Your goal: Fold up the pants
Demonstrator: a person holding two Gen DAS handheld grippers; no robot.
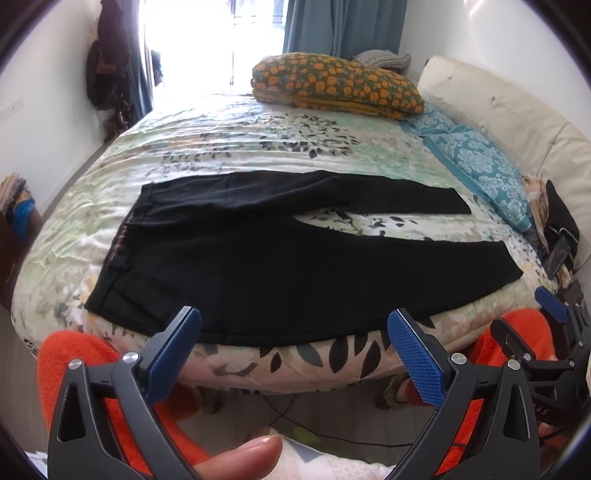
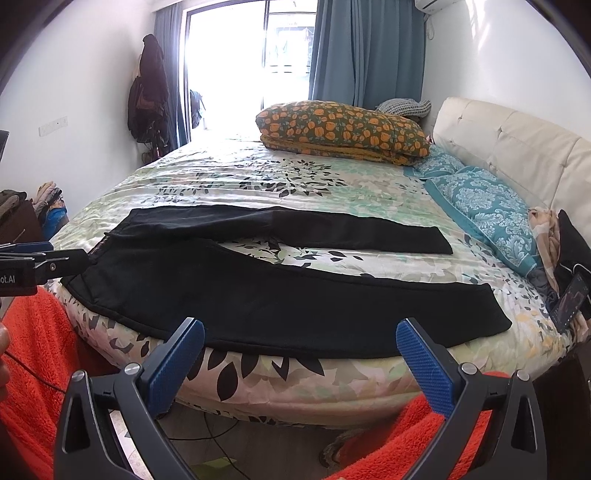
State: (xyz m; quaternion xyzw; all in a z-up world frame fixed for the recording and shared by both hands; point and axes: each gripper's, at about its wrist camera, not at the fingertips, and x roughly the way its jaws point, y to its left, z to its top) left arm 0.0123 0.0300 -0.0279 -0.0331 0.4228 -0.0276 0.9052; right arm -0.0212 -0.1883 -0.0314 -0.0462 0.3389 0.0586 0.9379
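Both tools gape wide and empty: the left tool [image 1: 294, 326] and right tool [image 2: 300, 338] sit low in frame, short of the bed [image 2: 258, 173] edge. Black pants [image 2: 280, 295] lie flat mid-frame, legs splayed rightward.

White walls [image 2: 92, 74]. Bright glass door [image 2: 251, 66] at far end, overexposed daylight; blue curtains [image 2: 365, 51] beside it. Bed with leaf-print sheet [image 2: 258, 177], cream padded headboard [image 2: 517, 147] along right edge. Dark clothes hanging [image 2: 147, 96] on left wall. Air conditioner [image 2: 436, 4] top right. Pale tile floor [image 1: 332, 421], cables.
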